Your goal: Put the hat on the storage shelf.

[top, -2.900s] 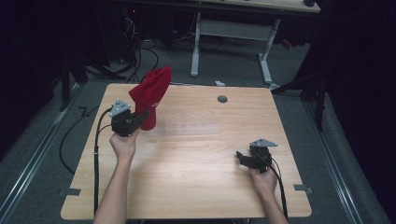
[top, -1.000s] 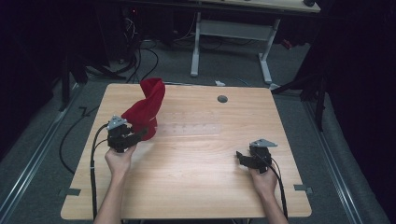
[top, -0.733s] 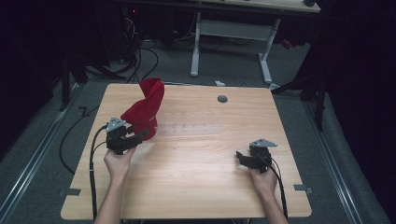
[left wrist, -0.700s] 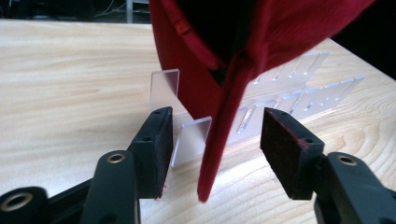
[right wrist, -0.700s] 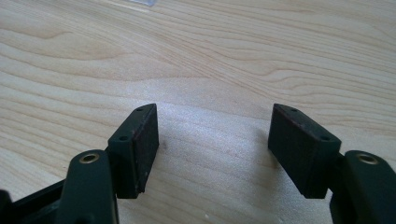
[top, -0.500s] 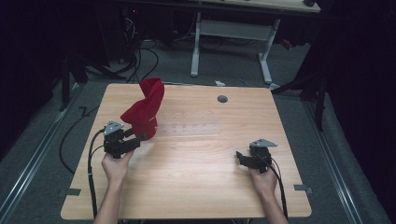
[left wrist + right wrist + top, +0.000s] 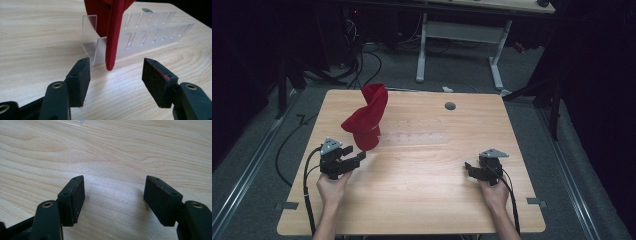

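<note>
A red cap [image 7: 366, 120] stands upright in the left end of a clear plastic slotted rack [image 7: 417, 137] on the wooden table [image 7: 422, 200]. My left gripper [image 7: 357, 156] sits just short of the cap, on the near left side. Its jaws have just been opening and nothing is between them. In the left gripper view the cap's brim [image 7: 113, 37] hangs down in front of the rack [image 7: 140, 37], just beyond the left gripper [image 7: 115, 75]. My right gripper [image 7: 469, 167] rests near the table's front right. It stands open over bare wood, as the right gripper view [image 7: 113, 195] shows.
A small grey round grommet [image 7: 450, 106] sits in the tabletop at the back. A cable [image 7: 307, 190] trails from the left gripper over the table's left front. A white desk frame [image 7: 462, 45] stands on the floor beyond the table.
The left gripper lowered the red cap into the rack, let go of it and drew back toward the person. Its jaws opened. The right gripper stayed where it was.
</note>
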The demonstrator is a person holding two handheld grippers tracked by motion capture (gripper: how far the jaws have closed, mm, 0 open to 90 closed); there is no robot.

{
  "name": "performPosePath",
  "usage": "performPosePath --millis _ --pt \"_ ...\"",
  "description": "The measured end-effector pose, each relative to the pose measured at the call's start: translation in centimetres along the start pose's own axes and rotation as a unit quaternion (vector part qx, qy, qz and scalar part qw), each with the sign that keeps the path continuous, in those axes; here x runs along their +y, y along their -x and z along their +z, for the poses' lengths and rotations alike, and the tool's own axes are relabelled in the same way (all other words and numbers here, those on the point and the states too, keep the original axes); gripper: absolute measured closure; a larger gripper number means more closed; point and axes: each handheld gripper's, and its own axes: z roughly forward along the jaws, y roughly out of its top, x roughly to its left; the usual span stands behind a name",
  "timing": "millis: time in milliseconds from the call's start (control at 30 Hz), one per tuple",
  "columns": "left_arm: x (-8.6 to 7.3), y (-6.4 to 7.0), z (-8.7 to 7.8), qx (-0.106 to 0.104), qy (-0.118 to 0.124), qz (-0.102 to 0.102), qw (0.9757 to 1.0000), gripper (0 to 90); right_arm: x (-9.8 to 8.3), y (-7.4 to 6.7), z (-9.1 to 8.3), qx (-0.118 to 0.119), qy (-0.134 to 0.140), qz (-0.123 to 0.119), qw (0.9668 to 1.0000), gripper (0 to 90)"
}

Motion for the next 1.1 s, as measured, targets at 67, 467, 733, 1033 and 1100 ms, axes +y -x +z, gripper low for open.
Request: performPosePath --millis 67,467,733,1033,1100 --pt "-0.2 0.0 -0.2 0.001 -0.002 0.003 1.0 39.9 0.0 0.0 0.0 0.0 0.0 0.0 1.0 33.7" --pt "-1.9 0.0 -1.4 -0.001 -0.022 0.007 0.9997 39.4 0.0 0.0 0.0 0.002 0.0 -0.002 1.0 33.3" --pt "-3.1 0.7 -1.6 -0.014 -0.032 0.006 0.9994 38.9 0.0 -0.1 0.0 0.001 -0.001 -0.001 1.0 33.3" --pt "-4.4 1.6 -1.5 -0.026 -0.046 0.013 0.9985 38.5 0.0 -0.1 0.0 0.002 0.0 -0.001 1.0 33.3" --pt "-4.6 1.9 -1.5 -0.03 -0.048 0.016 0.9983 38.4 0.0 -0.1 0.0 0.002 0.0 -0.001 1.0 33.3"
